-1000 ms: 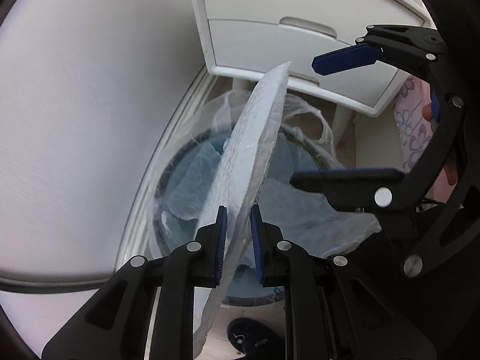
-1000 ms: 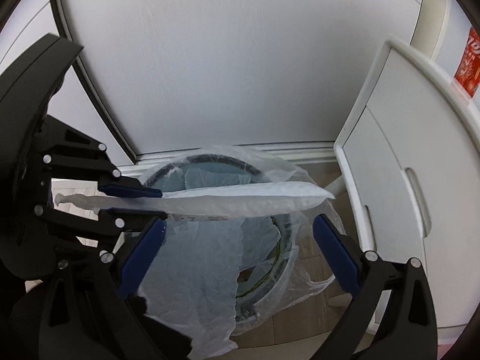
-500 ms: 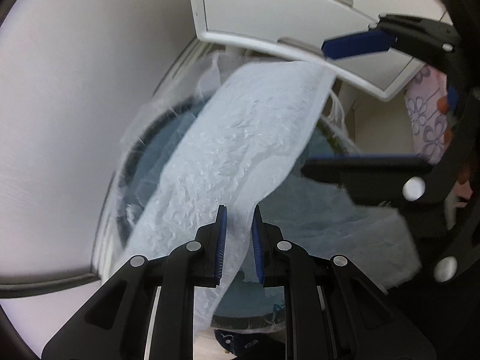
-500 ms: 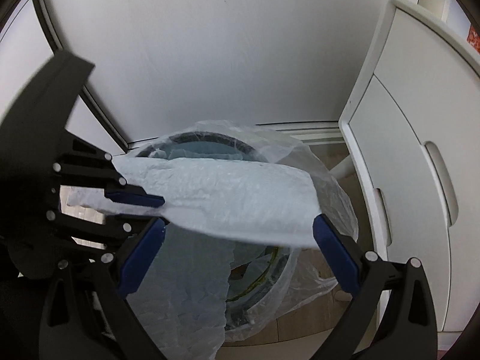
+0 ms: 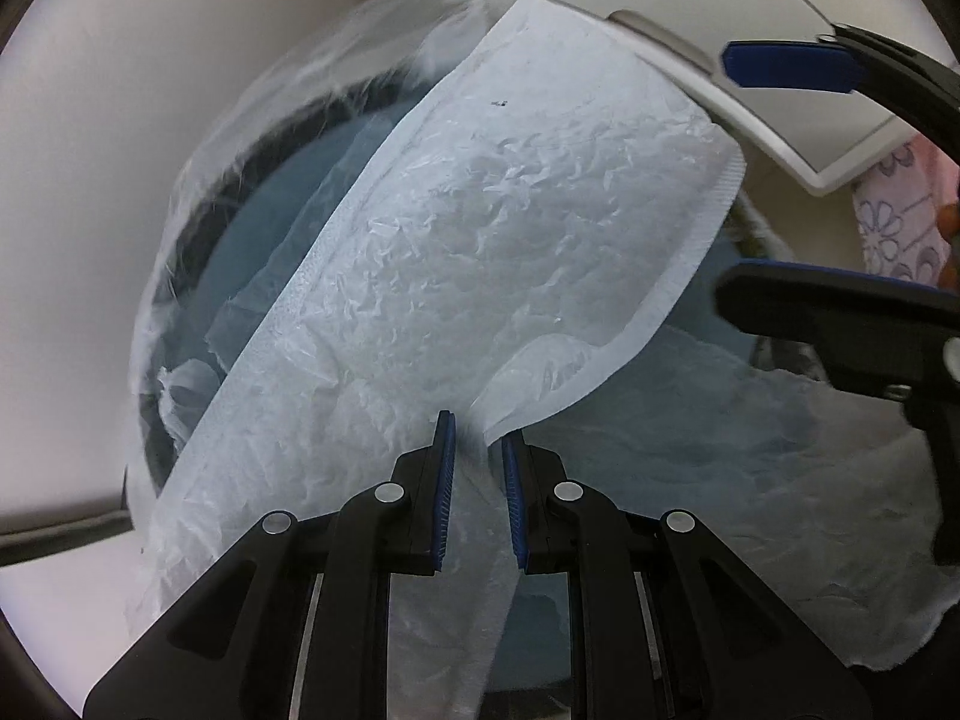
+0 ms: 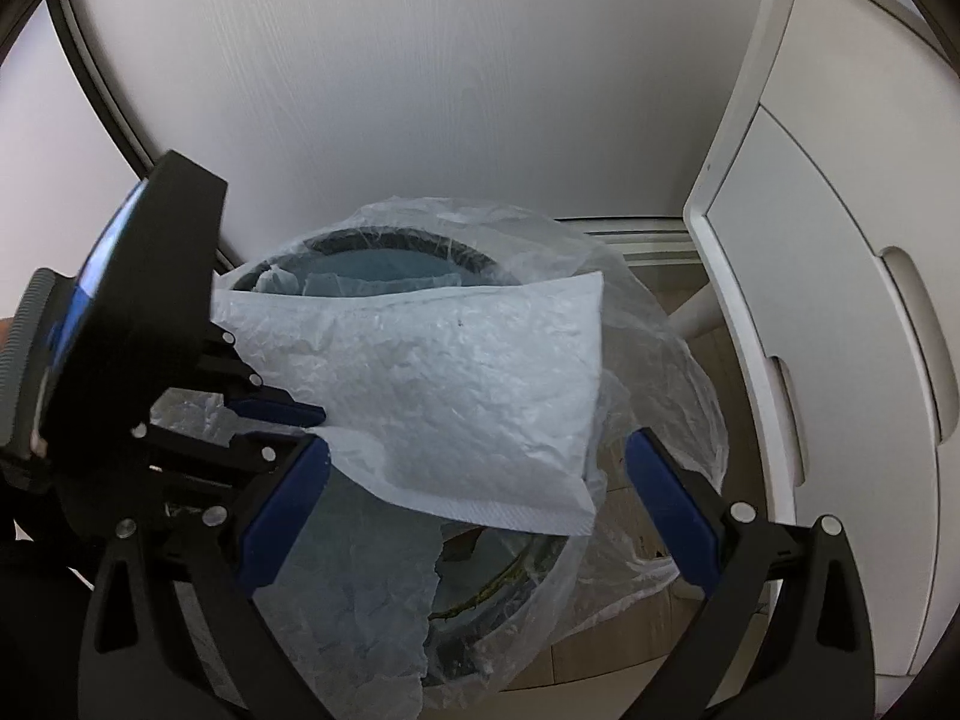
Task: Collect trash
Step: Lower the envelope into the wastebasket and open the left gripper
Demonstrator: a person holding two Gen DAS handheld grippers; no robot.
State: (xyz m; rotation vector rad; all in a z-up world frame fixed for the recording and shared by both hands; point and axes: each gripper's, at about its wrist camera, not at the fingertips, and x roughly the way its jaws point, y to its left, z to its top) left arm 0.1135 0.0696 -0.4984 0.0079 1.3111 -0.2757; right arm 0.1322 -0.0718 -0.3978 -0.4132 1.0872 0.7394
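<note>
A white crinkled plastic air-pillow bag is pinched at its edge in my left gripper, which is shut on it. It lies flat over the mouth of a round dark bin lined with a clear plastic bag. In the right wrist view the white bag covers the bin opening, with the left gripper at its left corner. My right gripper is open and empty, its fingers spread wide just above the bin's near side; it also shows in the left wrist view.
A white cabinet with drawers stands right beside the bin. A white wall panel rises behind it. Wood floor shows under the bin. A floral pink cloth is at the far right.
The left gripper has turned the white bag from edge-on to flat and lowered it closer over the bin. The right gripper stayed open and moved nearer the bin.
</note>
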